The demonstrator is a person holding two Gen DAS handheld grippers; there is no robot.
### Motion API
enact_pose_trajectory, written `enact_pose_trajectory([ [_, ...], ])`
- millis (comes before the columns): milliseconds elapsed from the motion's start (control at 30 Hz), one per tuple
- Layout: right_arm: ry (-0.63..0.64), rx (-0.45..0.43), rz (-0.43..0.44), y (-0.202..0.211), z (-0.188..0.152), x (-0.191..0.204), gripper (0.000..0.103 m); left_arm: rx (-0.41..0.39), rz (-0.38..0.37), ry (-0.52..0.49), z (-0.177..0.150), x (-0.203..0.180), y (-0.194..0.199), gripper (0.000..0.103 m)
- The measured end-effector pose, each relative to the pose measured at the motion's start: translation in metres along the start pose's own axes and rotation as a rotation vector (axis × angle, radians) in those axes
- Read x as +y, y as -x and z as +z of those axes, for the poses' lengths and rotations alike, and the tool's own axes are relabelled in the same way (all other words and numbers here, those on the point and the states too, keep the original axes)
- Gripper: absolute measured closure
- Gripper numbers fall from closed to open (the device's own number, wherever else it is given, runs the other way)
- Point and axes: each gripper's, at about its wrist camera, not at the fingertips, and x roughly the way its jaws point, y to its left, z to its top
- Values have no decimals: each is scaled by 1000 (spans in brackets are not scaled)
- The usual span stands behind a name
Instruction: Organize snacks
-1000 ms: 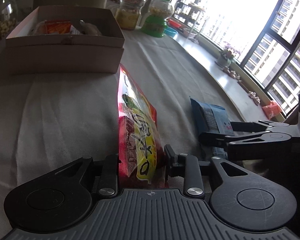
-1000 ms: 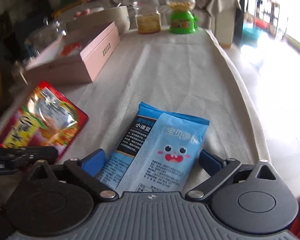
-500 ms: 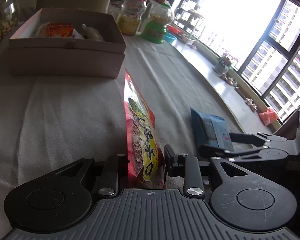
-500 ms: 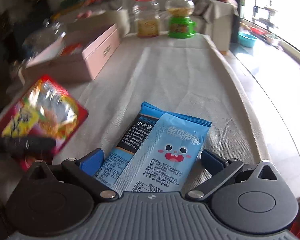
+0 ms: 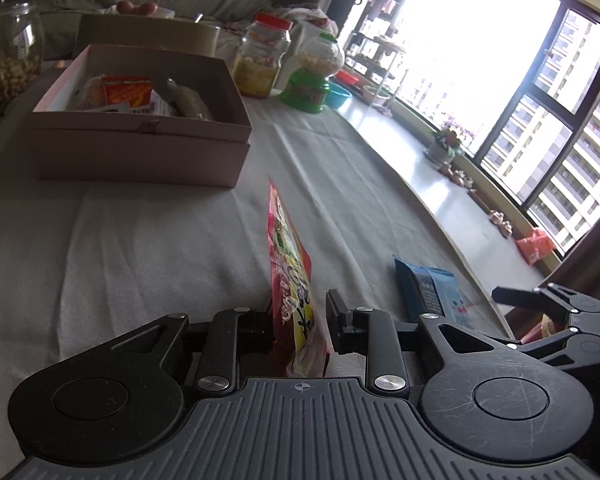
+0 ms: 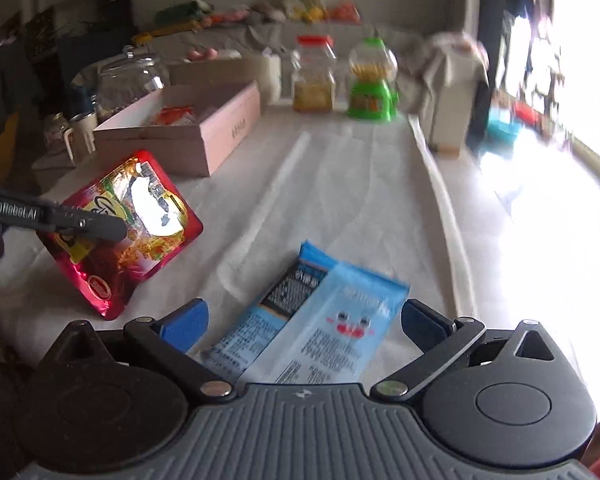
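Observation:
A red snack packet [image 5: 292, 280] stands on edge between the jaws of my left gripper [image 5: 298, 316], which is shut on it and still closing. In the right wrist view the red snack packet [image 6: 140, 220] hangs tilted from that left gripper [image 6: 100, 224], with one corner low over the white cloth. A light blue packet [image 6: 340, 320] with a cartoon face overlaps a dark blue packet [image 6: 292, 288]; both lie flat between the wide blue pads of my open right gripper [image 6: 304, 320]. The pink box [image 5: 140, 128] at the back left holds several snacks.
Behind the box stand a glass jar of nuts [image 5: 8, 64], a red-lidded jar [image 5: 264, 60] and a green candy dispenser [image 5: 312, 80]. A white mug [image 6: 80, 136] sits left of the pink box [image 6: 228, 128]. The table's right edge [image 6: 440, 184] drops toward the windowsill.
The red packet has gone from lying on the cloth to hanging tilted in the left gripper. The right gripper has shifted, and the blue packets now sit lower in its view.

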Motion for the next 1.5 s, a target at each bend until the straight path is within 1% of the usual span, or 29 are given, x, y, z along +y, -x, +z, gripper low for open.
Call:
enact_pose_trajectory([
  [67, -87, 56, 32, -6, 0, -9, 0, 1, -2, 0, 1, 1, -2, 76],
  [133, -153, 91, 29, -15, 0, -15, 0, 3, -5, 1, 2, 2, -2, 77],
  [267, -241, 132, 78, -29, -3, -21, 0, 15, -6, 10, 5, 3, -5, 79],
  [300, -242, 121, 67, -30, -4, -20, 0, 23, -9, 20, 6, 4, -6, 80],
  [400, -204, 130, 35, -33, -3, -12, 0, 43, -20, 32, 10, 5, -10, 80],
  [500, -158, 121, 3, -35, -6, -3, 0, 58, -25, 50, 13, 6, -13, 80],
  [533, -128, 119, -21, -36, -8, 3, 0, 61, -23, 53, 13, 6, -14, 80],
  [667, -88, 124, -45, -38, -8, 9, 0, 75, -18, 69, 14, 8, -16, 79],
  [833, -32, 109, -52, -40, -9, 12, 0, 84, -10, 62, 15, 5, -17, 79],
  [1033, 25, 71, -32, -38, -13, 9, 0, 94, -9, 66, 17, 7, -19, 79],
  [1133, 32, 71, -21, -36, -14, 6, 0, 96, -6, 66, 17, 7, -19, 79],
  [1267, 23, 75, -28, -38, -12, 7, 0, 101, 1, 70, 17, 7, -21, 79],
  [1500, -20, 81, -77, -41, -9, 12, 0, 85, 16, 60, 12, 4, -18, 79],
])
